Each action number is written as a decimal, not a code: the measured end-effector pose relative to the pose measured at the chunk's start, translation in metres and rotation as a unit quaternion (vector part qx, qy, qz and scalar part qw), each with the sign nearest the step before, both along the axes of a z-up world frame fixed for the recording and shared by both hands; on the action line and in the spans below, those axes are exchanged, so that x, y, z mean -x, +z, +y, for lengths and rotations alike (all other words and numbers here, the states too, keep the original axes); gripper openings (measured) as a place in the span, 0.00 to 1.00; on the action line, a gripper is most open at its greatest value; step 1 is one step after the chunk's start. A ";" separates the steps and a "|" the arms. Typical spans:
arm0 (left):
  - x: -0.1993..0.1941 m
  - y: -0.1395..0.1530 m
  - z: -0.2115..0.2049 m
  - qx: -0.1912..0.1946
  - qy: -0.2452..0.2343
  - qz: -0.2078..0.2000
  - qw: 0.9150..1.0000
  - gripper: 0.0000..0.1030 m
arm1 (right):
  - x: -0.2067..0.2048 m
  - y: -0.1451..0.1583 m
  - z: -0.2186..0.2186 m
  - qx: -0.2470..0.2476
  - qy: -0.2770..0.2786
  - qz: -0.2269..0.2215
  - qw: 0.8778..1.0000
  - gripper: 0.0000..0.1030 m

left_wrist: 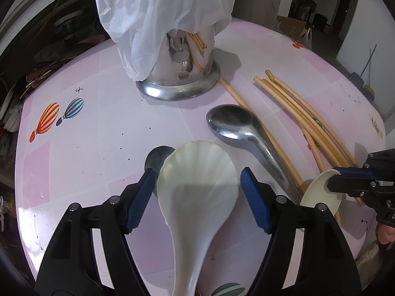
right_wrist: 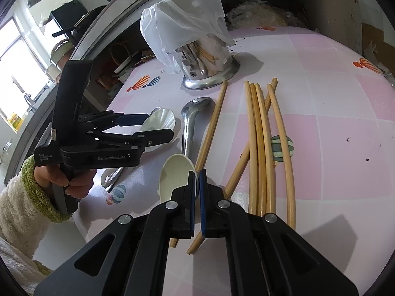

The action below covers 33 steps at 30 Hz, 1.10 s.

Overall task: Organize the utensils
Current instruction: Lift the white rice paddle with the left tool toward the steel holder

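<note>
A white shell-shaped spoon (left_wrist: 197, 180) lies on the pink table between the blue pads of my left gripper (left_wrist: 197, 172), which is open, with a thin gap showing at the right pad. Its bowl rests over a dark metal spoon (left_wrist: 158, 155). My right gripper (right_wrist: 197, 172) is shut on the rim of a cream ceramic spoon (right_wrist: 172, 175) at the table's near edge; it also shows in the left wrist view as the right gripper (left_wrist: 333, 176). A large metal spoon (left_wrist: 232, 123) and several bamboo chopsticks (right_wrist: 259, 148) lie loose beside them.
A steel utensil holder (left_wrist: 182, 74) holding chopsticks stands at the back, draped with a white plastic bag (left_wrist: 160, 7). The table (left_wrist: 86, 148) drops off at left into clutter. A hand in a fleece sleeve (right_wrist: 74, 182) holds the left gripper (right_wrist: 158, 125).
</note>
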<state>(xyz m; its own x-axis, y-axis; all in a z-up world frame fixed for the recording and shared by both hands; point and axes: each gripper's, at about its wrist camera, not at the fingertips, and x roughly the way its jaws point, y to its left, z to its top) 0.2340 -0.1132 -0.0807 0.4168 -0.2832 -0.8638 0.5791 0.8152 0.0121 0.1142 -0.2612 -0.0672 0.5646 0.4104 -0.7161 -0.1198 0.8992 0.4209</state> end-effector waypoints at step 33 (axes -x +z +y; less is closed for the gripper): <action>0.032 0.072 0.031 -0.003 0.035 -0.129 0.991 0.61 | 0.004 0.015 0.004 0.014 -0.005 -0.018 1.000 0.04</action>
<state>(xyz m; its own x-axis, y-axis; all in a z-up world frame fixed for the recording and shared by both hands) 0.2016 -0.0820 -0.0091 0.6421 -0.2417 -0.7275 0.4983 0.8528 0.1565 0.1099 -0.2573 -0.0523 0.5936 0.3846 -0.7069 -0.1248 0.9118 0.3912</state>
